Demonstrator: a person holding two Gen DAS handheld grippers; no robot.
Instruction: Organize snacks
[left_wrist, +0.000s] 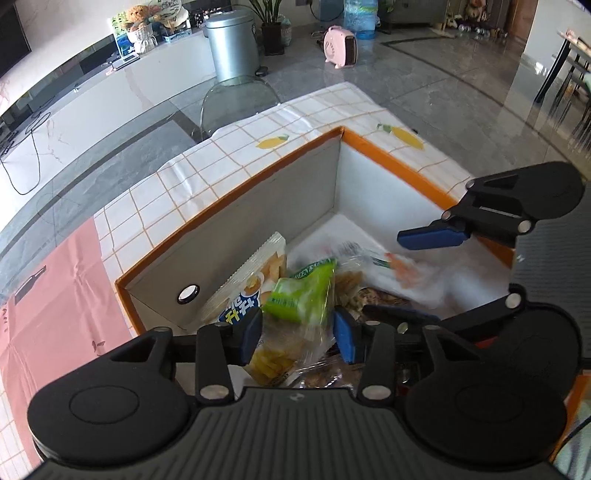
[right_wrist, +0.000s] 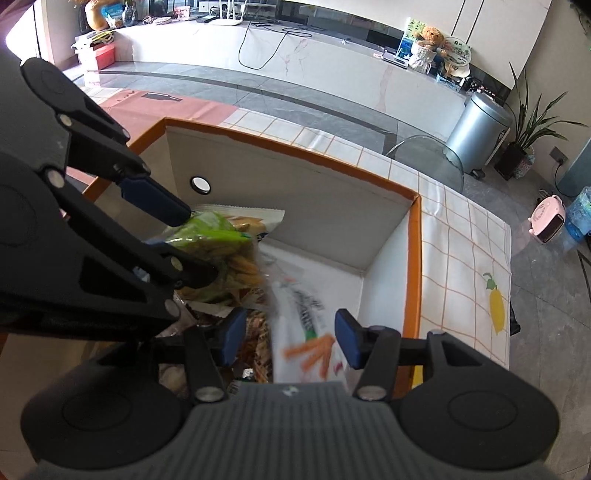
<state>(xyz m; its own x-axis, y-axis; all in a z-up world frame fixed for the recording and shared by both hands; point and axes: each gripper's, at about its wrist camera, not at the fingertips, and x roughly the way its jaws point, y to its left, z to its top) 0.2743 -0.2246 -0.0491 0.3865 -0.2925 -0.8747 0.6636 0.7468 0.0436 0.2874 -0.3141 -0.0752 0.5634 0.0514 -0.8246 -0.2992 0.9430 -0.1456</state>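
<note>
An orange-rimmed cardboard box (left_wrist: 236, 206) (right_wrist: 413, 258) on the table holds several snack packets. My left gripper (left_wrist: 298, 336) (right_wrist: 197, 245) hangs open over the box's near left. A green bag (left_wrist: 299, 295) (right_wrist: 207, 230) and a clear bag of yellow snacks (left_wrist: 273, 358) lie just beyond its blue pads, which do not press on them. A white and blue biscuit packet (left_wrist: 251, 280) leans on the box's left wall. My right gripper (right_wrist: 290, 341) (left_wrist: 413, 275) is open. A blurred white packet printed with orange sticks (right_wrist: 310, 347) (left_wrist: 402, 273) sits loose between its pads.
The box stands on a white checked tablecloth with lemon prints (left_wrist: 236, 158); a pink sheet (left_wrist: 55, 295) lies to its left. Beyond the table are a clear chair (left_wrist: 236, 99), a silver bin (left_wrist: 231, 44) and a pink heater (left_wrist: 340, 46) on the grey floor.
</note>
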